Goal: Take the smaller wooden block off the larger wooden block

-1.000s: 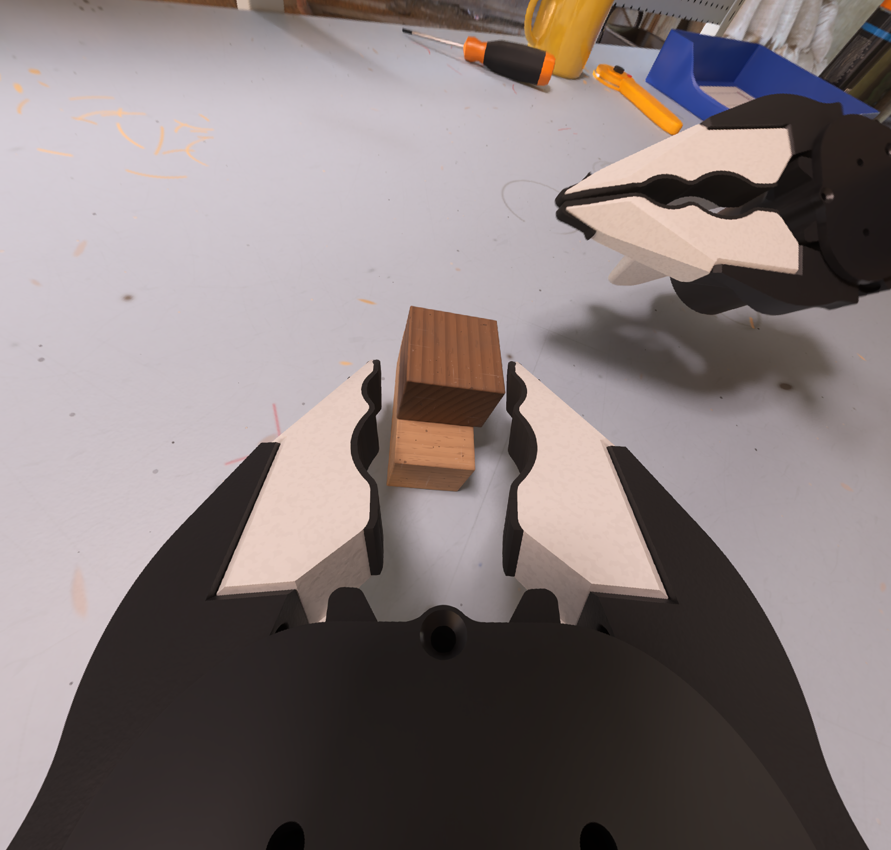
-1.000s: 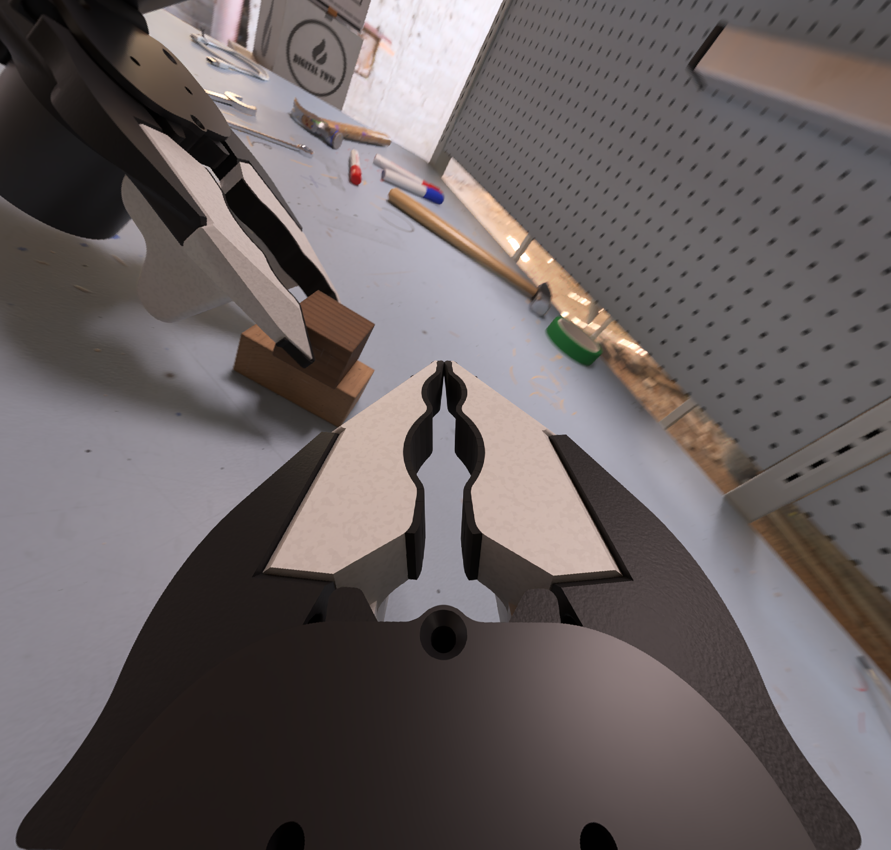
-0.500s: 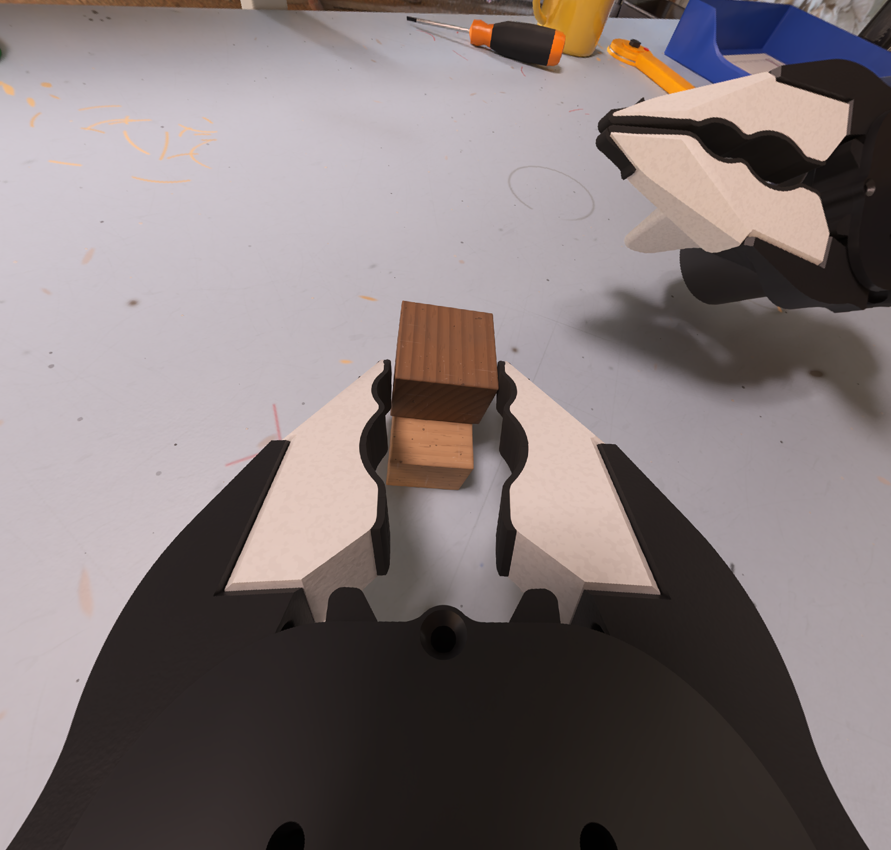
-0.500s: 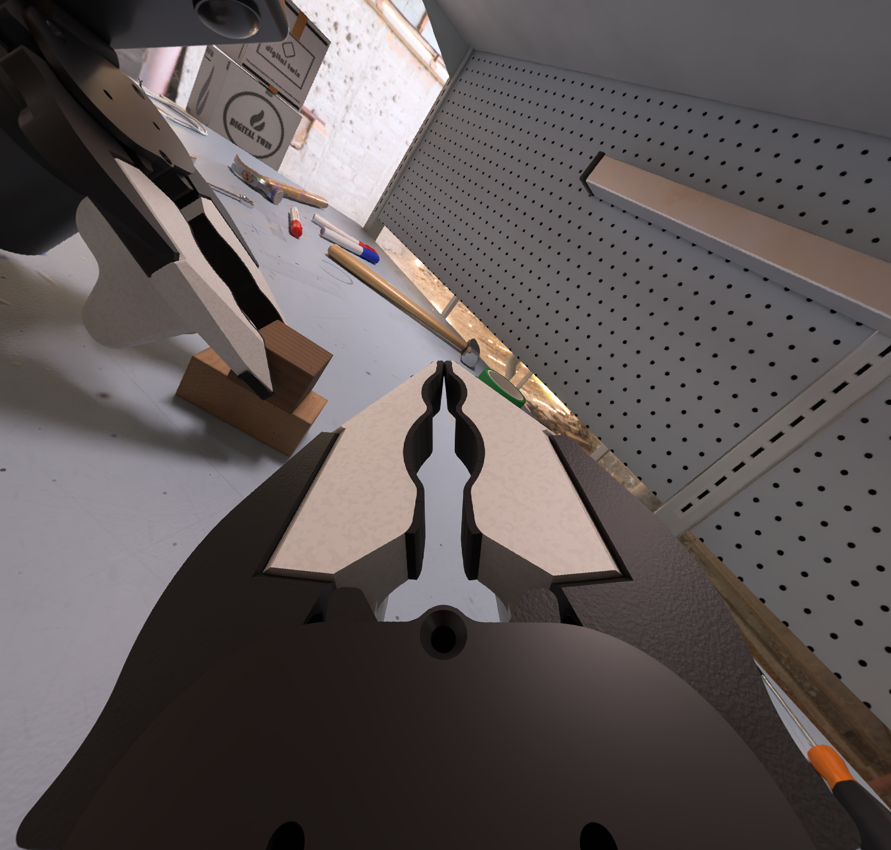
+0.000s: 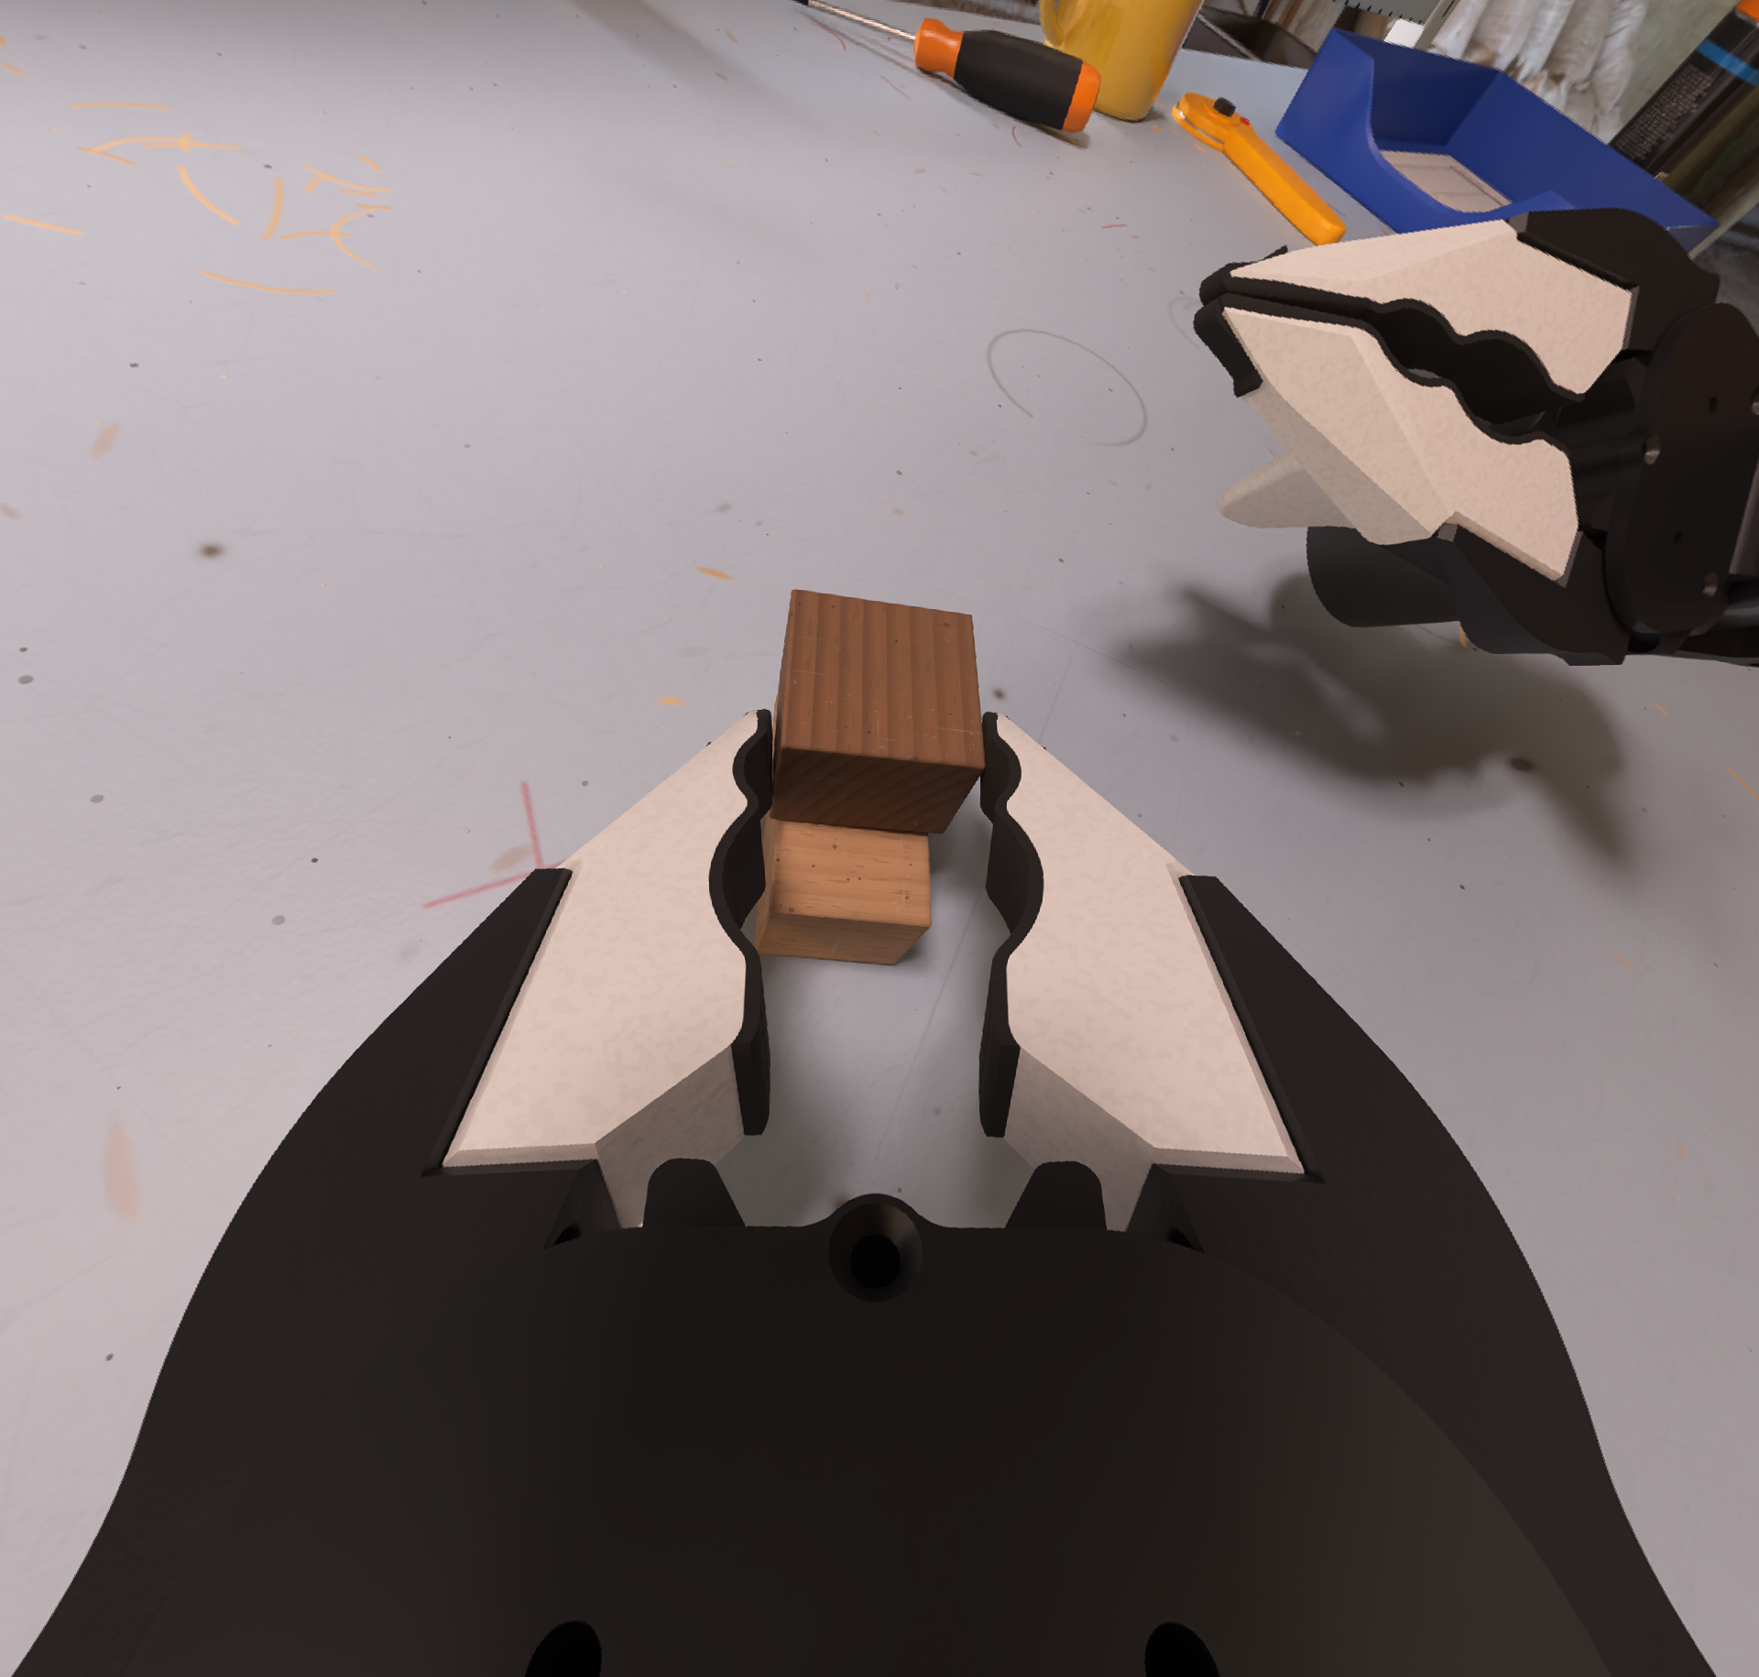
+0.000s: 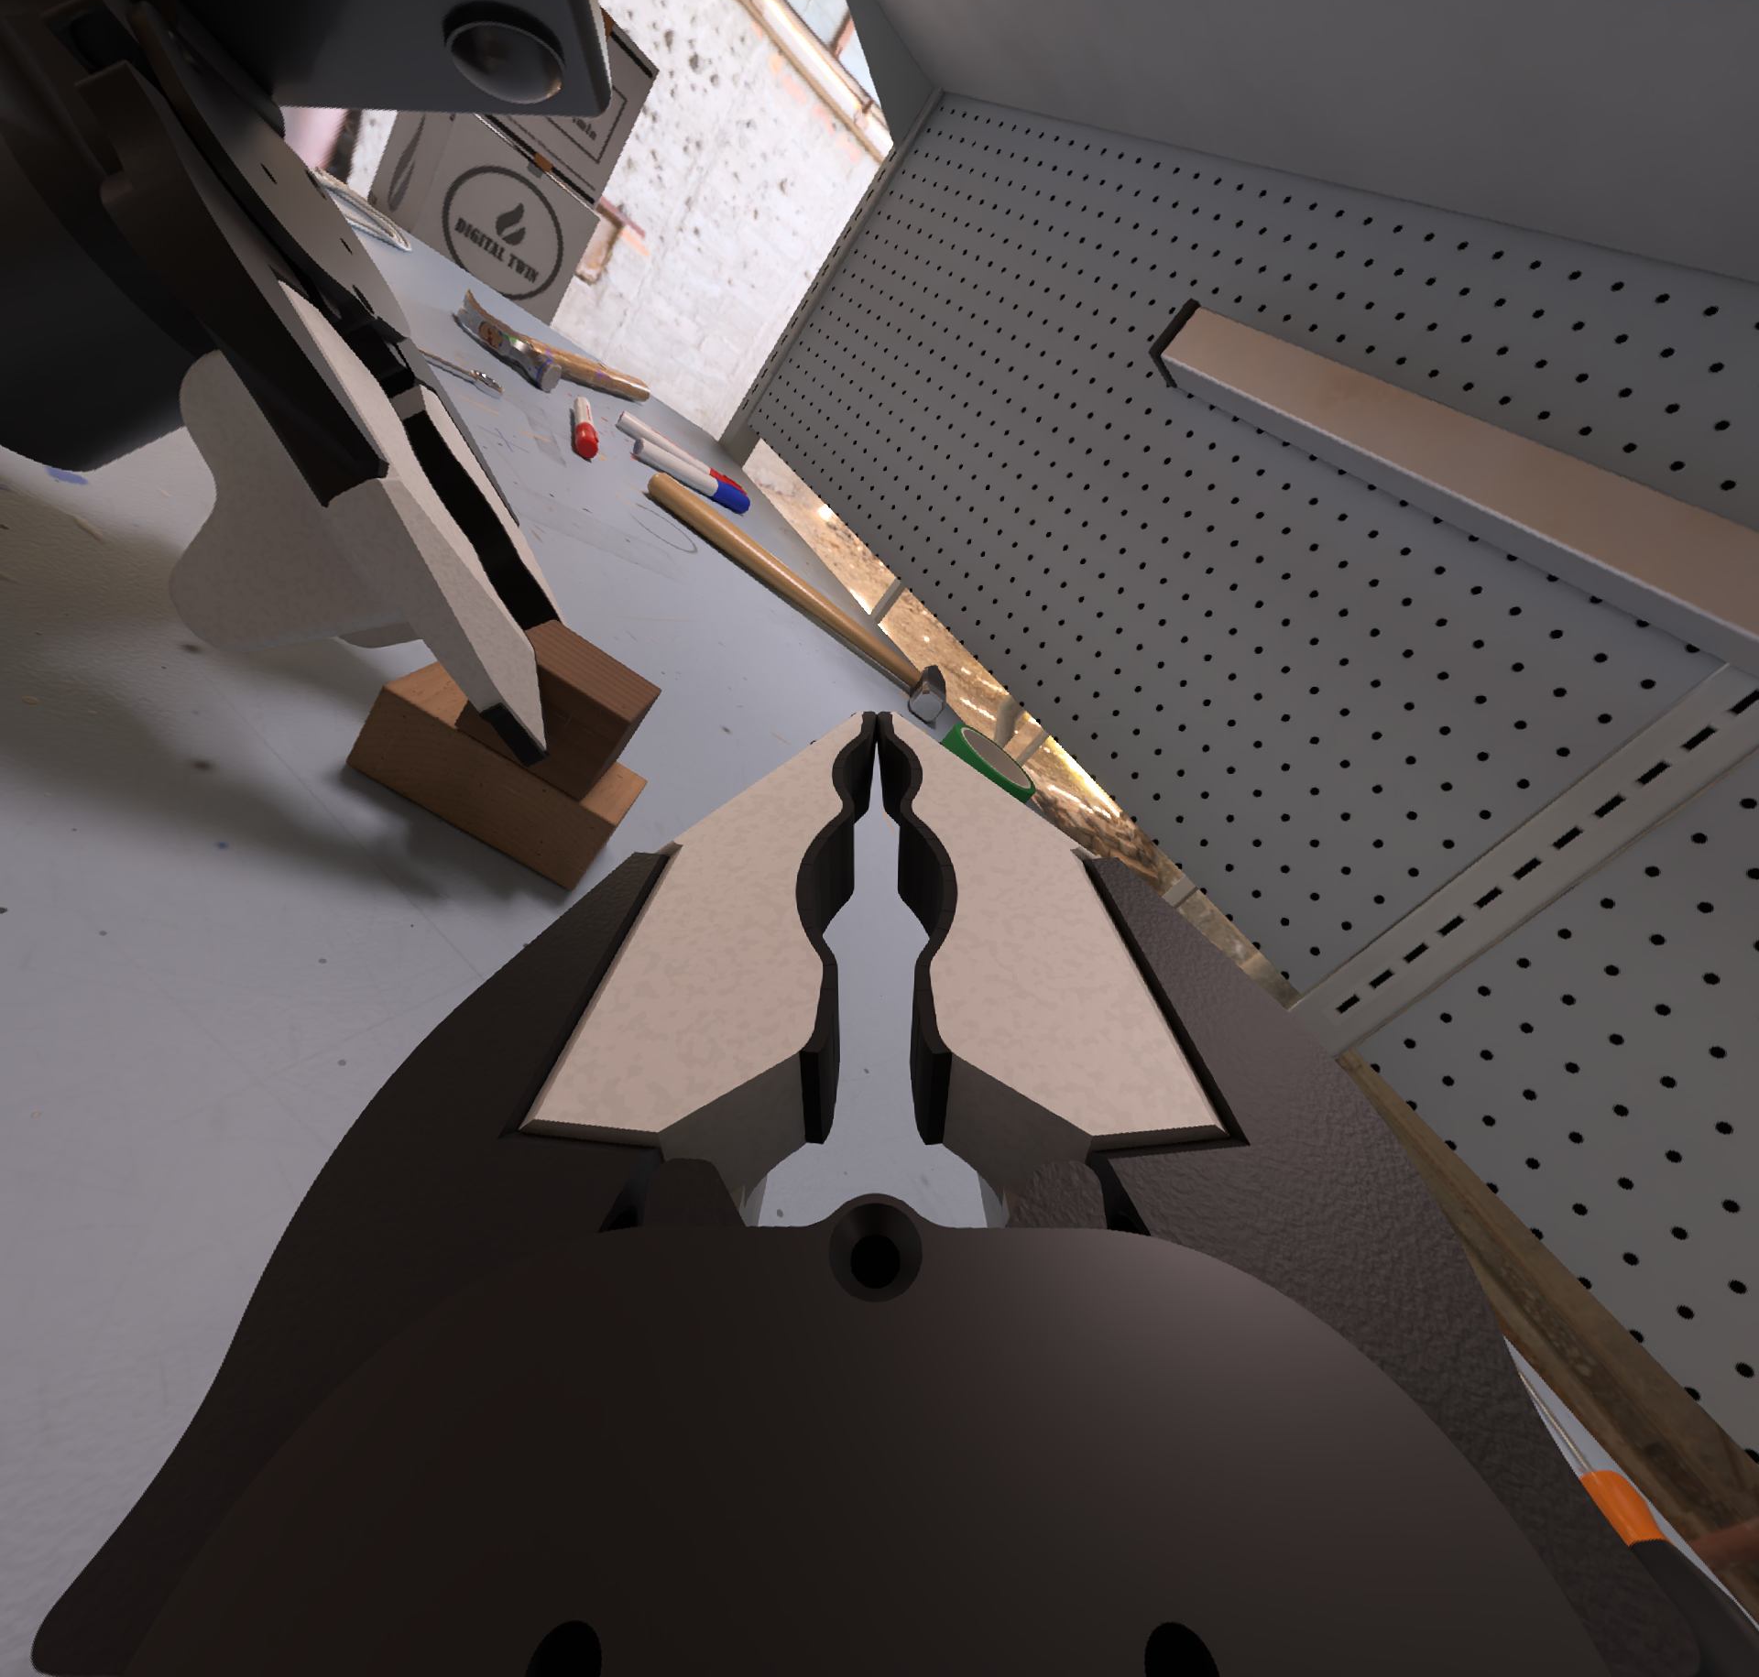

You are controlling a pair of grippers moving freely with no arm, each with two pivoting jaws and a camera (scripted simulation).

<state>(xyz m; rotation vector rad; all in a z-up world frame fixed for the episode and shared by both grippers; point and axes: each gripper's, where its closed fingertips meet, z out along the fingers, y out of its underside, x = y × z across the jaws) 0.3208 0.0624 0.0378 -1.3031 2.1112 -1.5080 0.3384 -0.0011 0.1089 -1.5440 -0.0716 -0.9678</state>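
Note:
A small dark wooden block point(image 5: 876, 699) sits on a larger, paler wooden block point(image 5: 842, 889) on the grey workbench. My left gripper point(image 5: 876, 727) reaches over the stack, and its two fingertips press the dark block's left and right sides. In the right wrist view the dark block point(image 6: 600, 699) still rests on the pale block point(image 6: 476, 794), with a left fingertip point(image 6: 514, 727) against it. My right gripper point(image 6: 874, 718) is shut and empty. It hovers to the right of the stack, and it shows in the left wrist view point(image 5: 1214, 299).
A yellow mug point(image 5: 1123, 4), a screwdriver point(image 5: 1009, 71), an orange utility knife point(image 5: 1256, 166) and a blue tray point(image 5: 1466, 137) lie at the far right. A hammer point(image 6: 790, 585), green tape roll point(image 6: 990, 761), markers point(image 6: 685, 466) and a pegboard wall point(image 6: 1237, 585) lie beyond the stack.
My left fingers have closed in from either side until they touch the dark block. My right gripper has drifted away to the right, still shut.

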